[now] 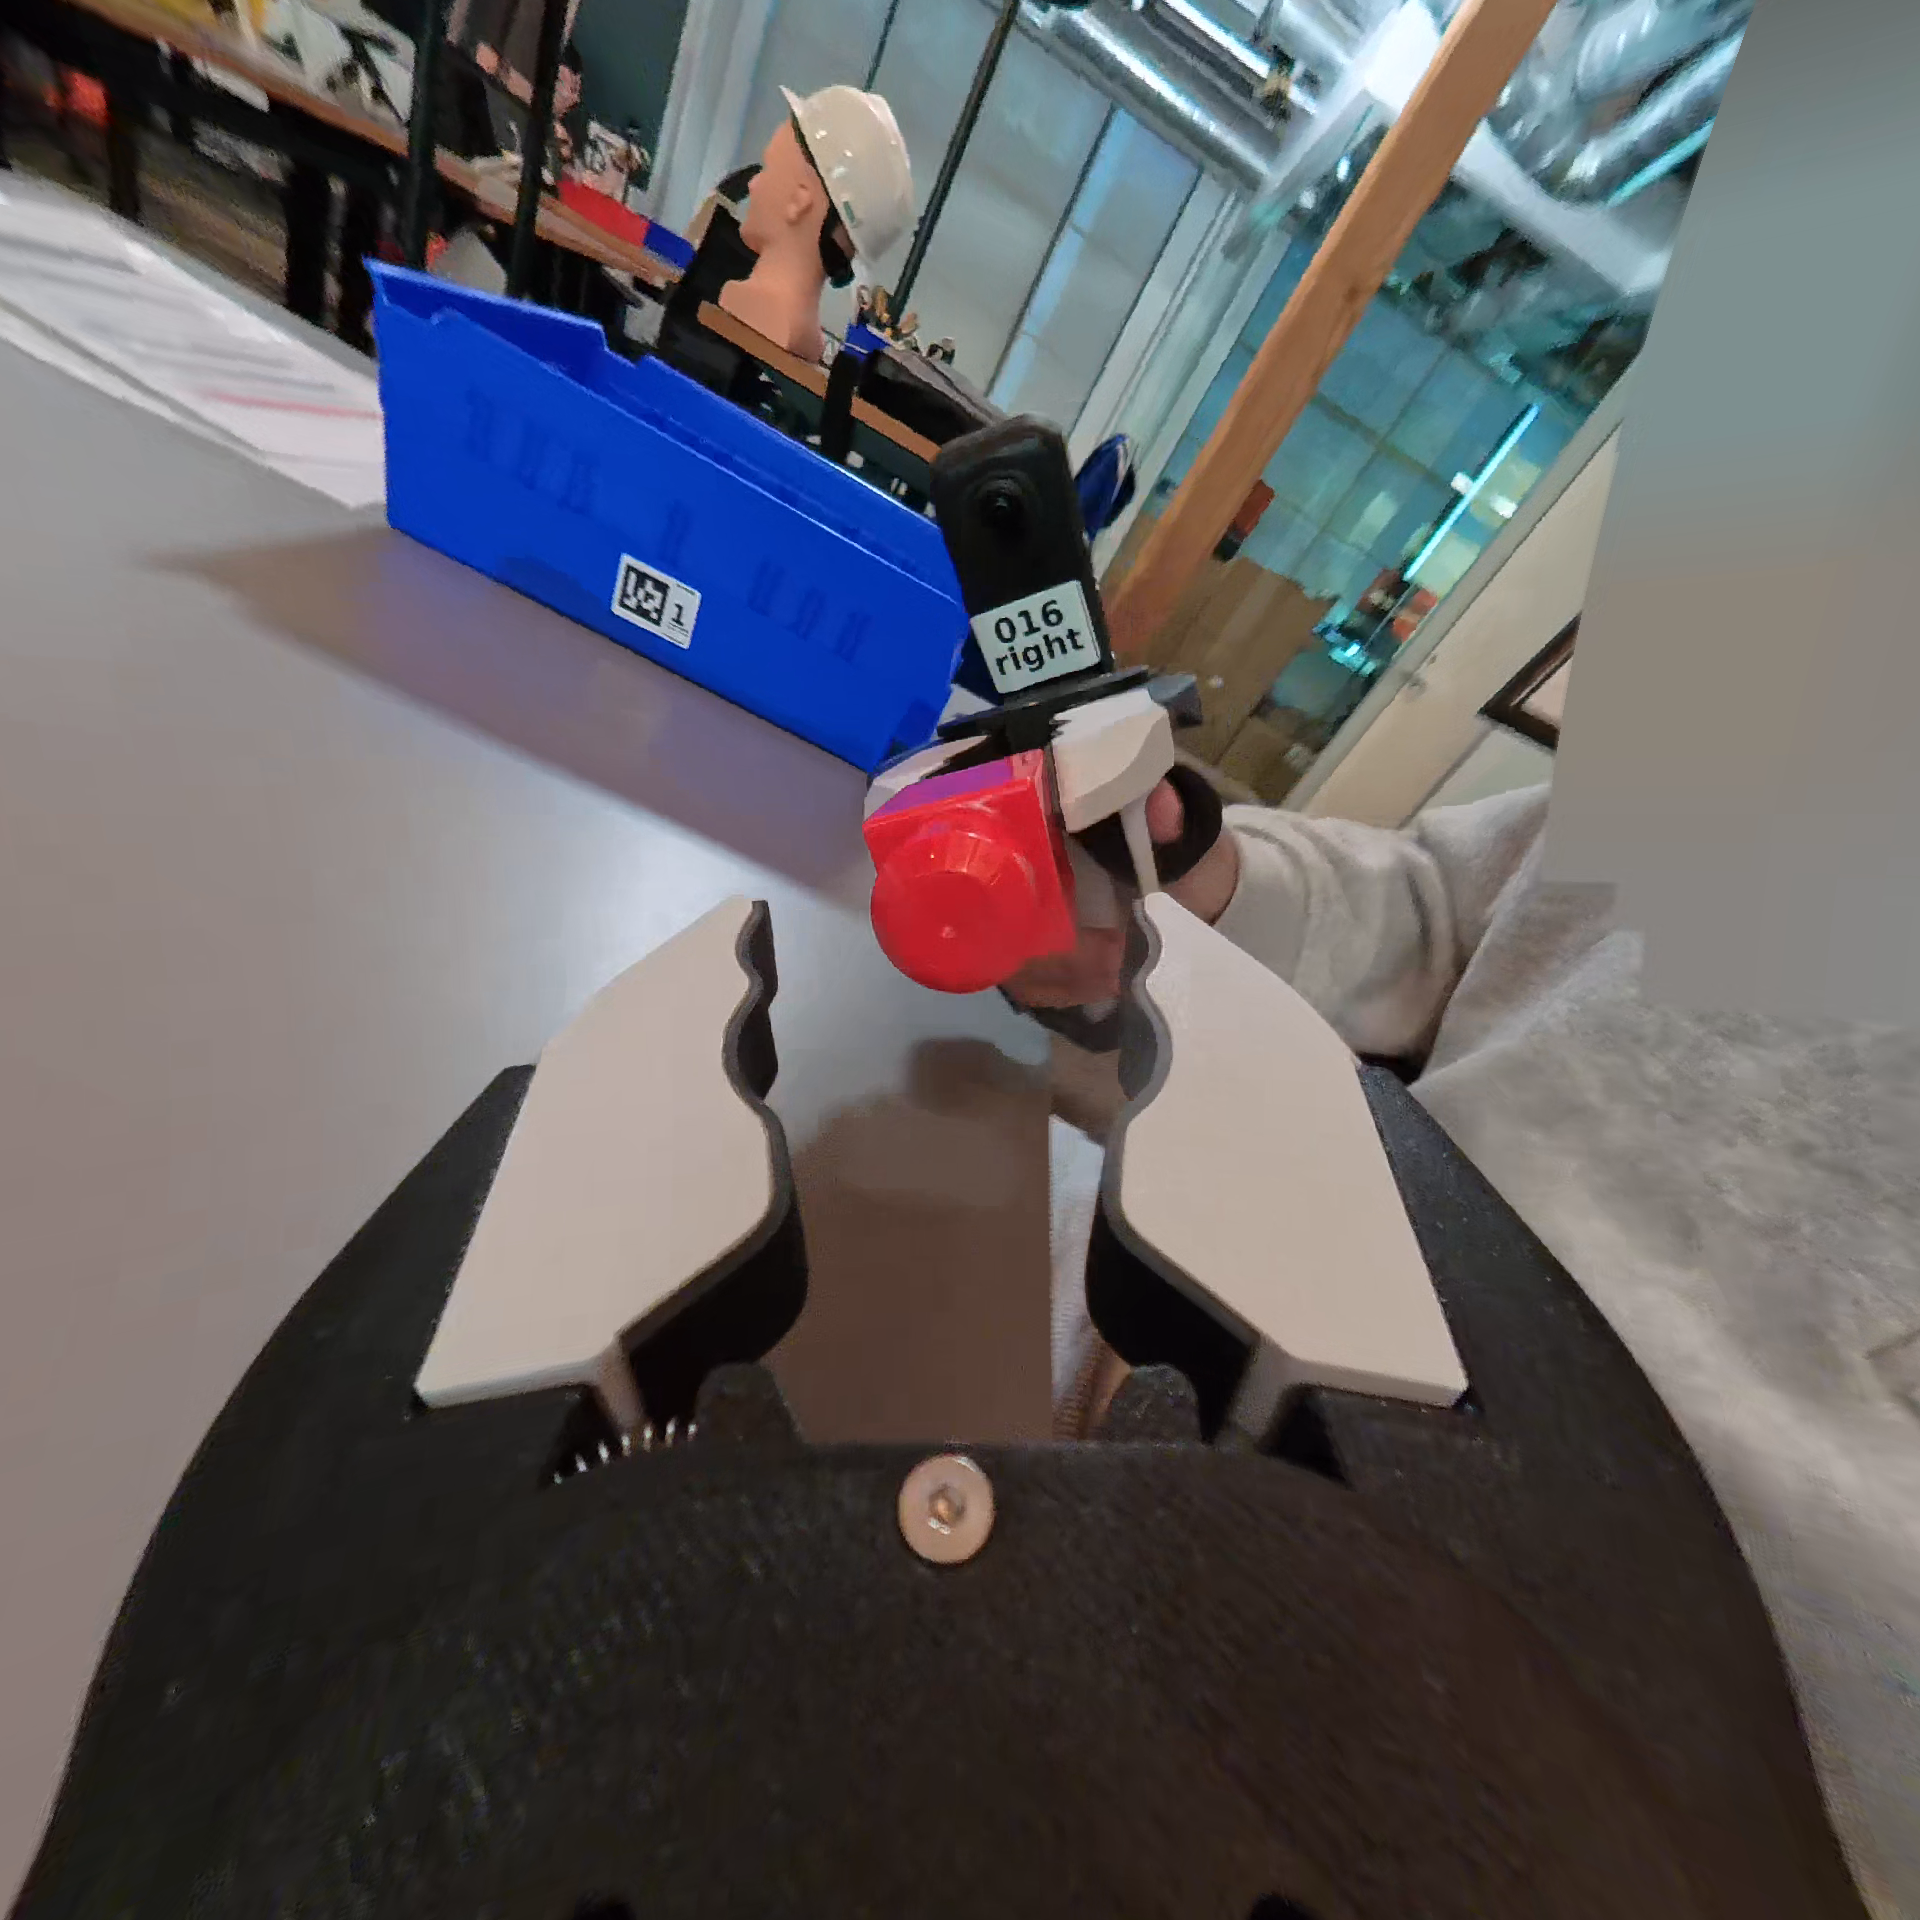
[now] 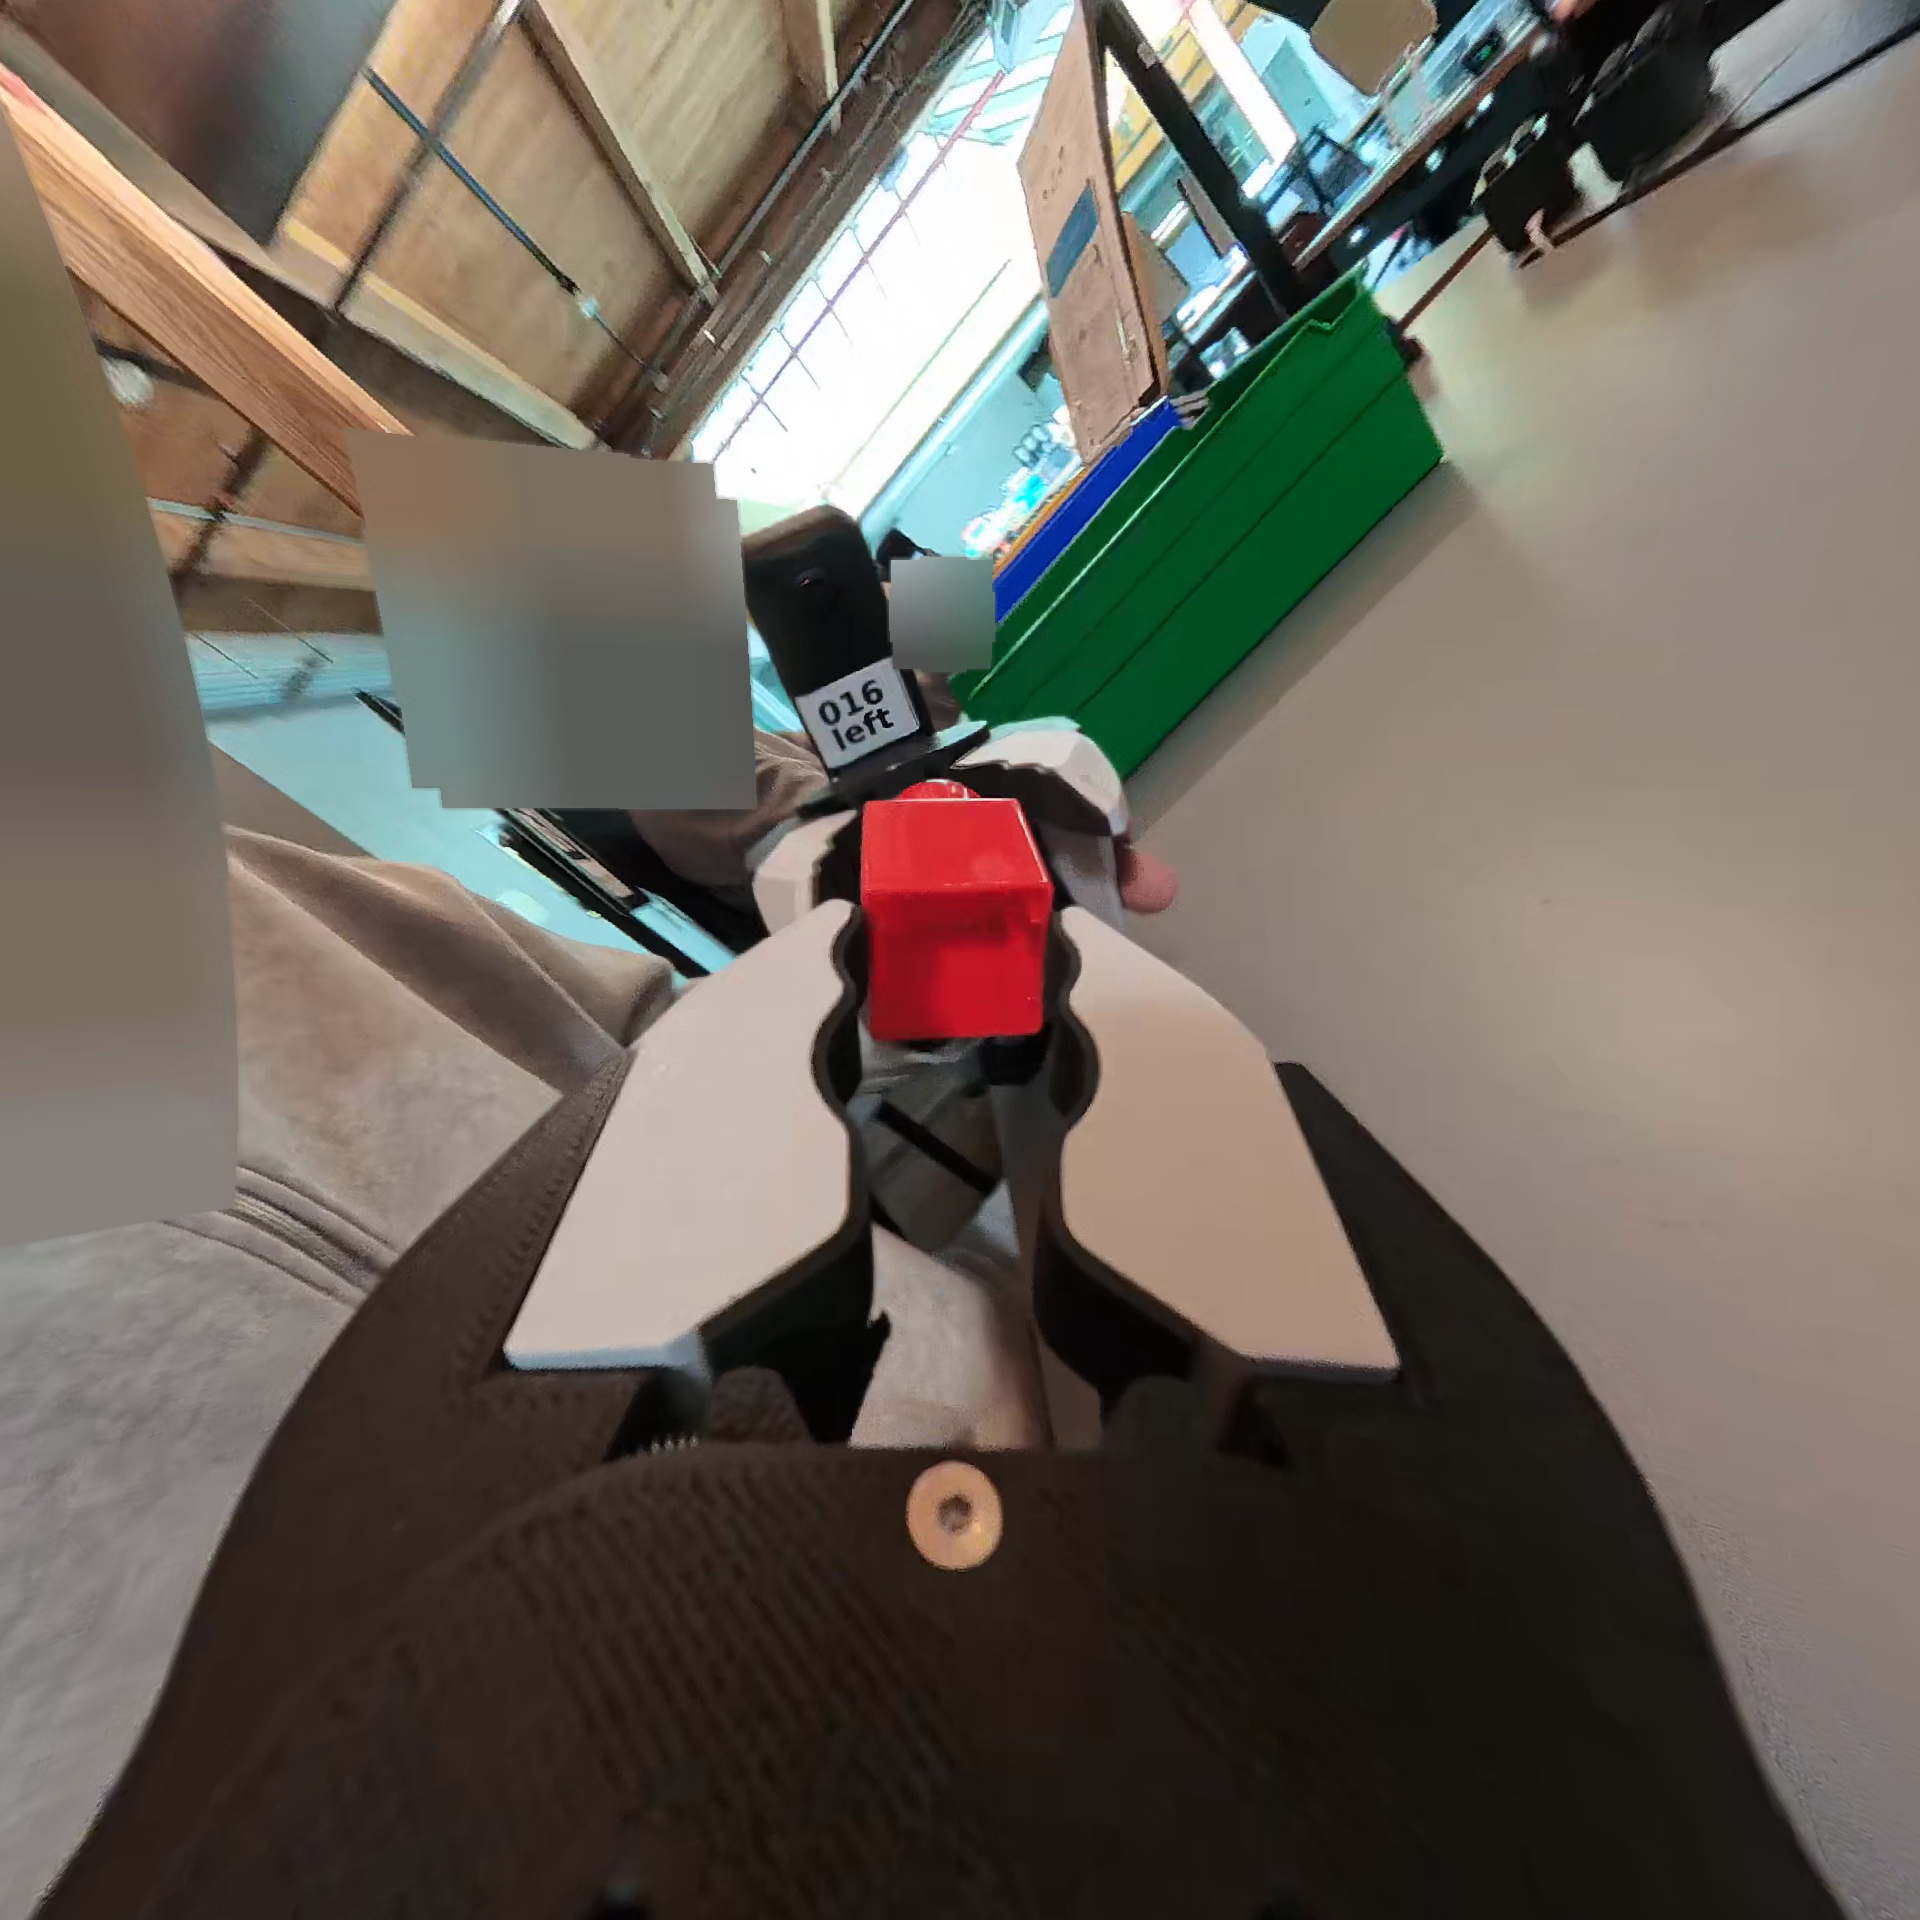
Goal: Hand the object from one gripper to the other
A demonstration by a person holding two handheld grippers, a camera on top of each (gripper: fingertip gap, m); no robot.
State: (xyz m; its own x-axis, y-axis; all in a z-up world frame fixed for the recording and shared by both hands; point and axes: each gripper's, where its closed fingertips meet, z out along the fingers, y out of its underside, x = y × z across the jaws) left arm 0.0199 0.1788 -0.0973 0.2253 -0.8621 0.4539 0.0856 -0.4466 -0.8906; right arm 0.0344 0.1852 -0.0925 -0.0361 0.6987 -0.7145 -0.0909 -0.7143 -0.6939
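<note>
The object is a red plastic block with a round red knob [image 1: 966, 894]. My right gripper [image 2: 951, 935] is shut on the red block [image 2: 951, 920], and its knob points away towards the left gripper. In the left wrist view the right gripper [image 1: 1039, 821] holds the block up above the table, just beyond my left fingertips. My left gripper [image 1: 951, 935] is open and empty, its jaws spread wide, facing the block. The left gripper's body [image 2: 1029, 790] shows behind the block in the right wrist view.
A blue bin [image 1: 665, 540] with a marker tag stands on the grey table [image 1: 312, 831] beyond the grippers. A green bin [image 2: 1216, 582] and a blue one [image 2: 1081, 499] stand on the table [image 2: 1558, 831] in the right wrist view. A person's sleeve [image 1: 1382, 914] is at right. Less than 4 cm separates the two grippers' tips.
</note>
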